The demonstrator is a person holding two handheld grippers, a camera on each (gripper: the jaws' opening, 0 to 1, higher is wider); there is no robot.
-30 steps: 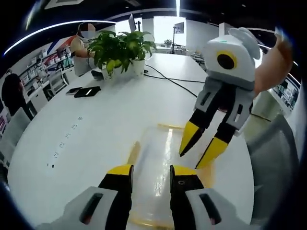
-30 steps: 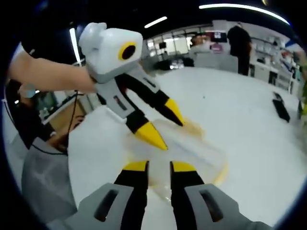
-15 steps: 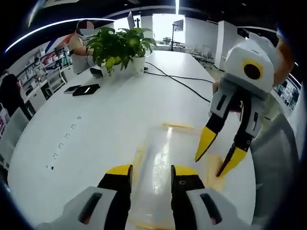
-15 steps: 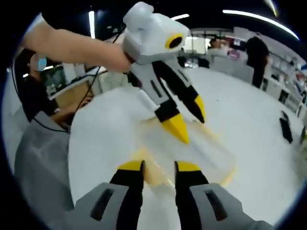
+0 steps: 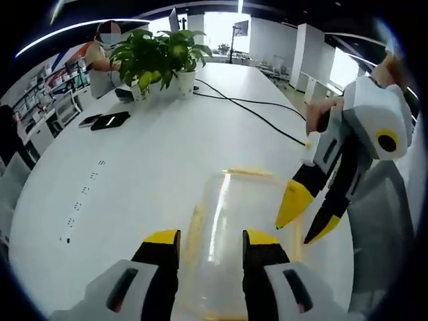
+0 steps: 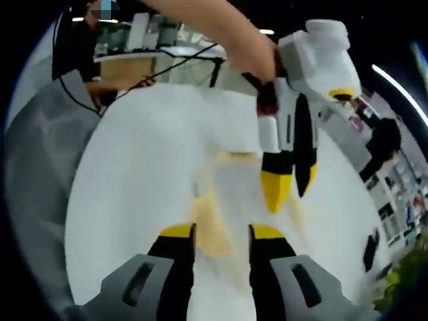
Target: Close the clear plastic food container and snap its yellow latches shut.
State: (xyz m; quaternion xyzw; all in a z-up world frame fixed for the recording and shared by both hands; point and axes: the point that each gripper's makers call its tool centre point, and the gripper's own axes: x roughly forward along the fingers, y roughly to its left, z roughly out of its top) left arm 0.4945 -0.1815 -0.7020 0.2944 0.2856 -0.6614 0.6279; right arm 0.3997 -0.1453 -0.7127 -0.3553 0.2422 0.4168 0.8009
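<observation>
Potted plant (image 5: 162,57) far left on white surface (image 5: 134,160) (phone (image 5: 111,120) nearby). Clear container (image 5: 227,241) lid-on near surface edge, between left gripper (image 5: 210,249) fingers, parted, empty. Right gripper (image 5: 309,215) fingers also parted, tips hovering over container's right side by yellow latch (image 6: 210,227).

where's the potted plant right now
In the left gripper view the potted plant stands at the far end of the white table, upper left, beyond the clear container, with dark flat devices lying nearby.
</observation>
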